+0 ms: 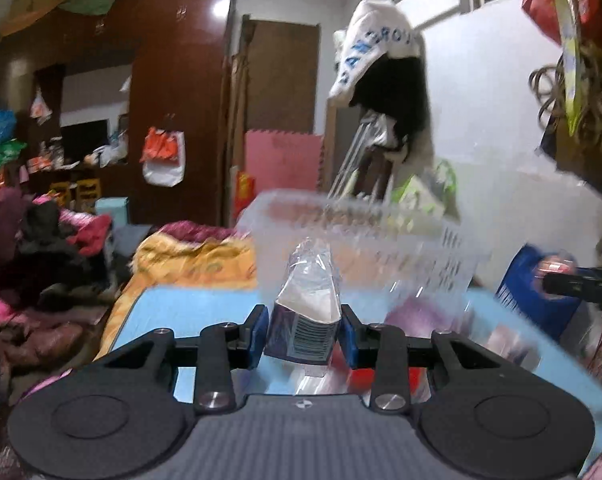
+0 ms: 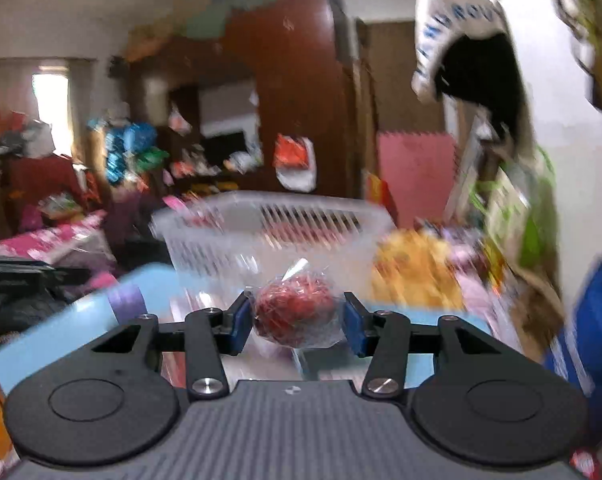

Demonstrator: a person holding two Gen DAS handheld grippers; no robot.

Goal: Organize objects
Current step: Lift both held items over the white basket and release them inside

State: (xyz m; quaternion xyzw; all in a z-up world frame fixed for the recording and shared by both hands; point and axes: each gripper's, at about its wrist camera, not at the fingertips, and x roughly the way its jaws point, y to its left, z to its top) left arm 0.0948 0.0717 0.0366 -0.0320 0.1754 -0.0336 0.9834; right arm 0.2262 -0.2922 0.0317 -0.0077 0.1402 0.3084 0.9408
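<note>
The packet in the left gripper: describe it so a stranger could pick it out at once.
Find the pale blue table with the clear slotted basket on it. In front of the basket, the left gripper is shut on a dark packet with a barcode and crinkled clear top, unlike the right gripper's red wrapped ball.

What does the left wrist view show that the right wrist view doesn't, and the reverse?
Only the left wrist view: the left gripper with its jaws closed on a barcoded purple packet in clear wrap. Only the right wrist view: the right gripper gripping a red ball in cellophane. Both show the clear slotted basket on the light-blue table.
</note>
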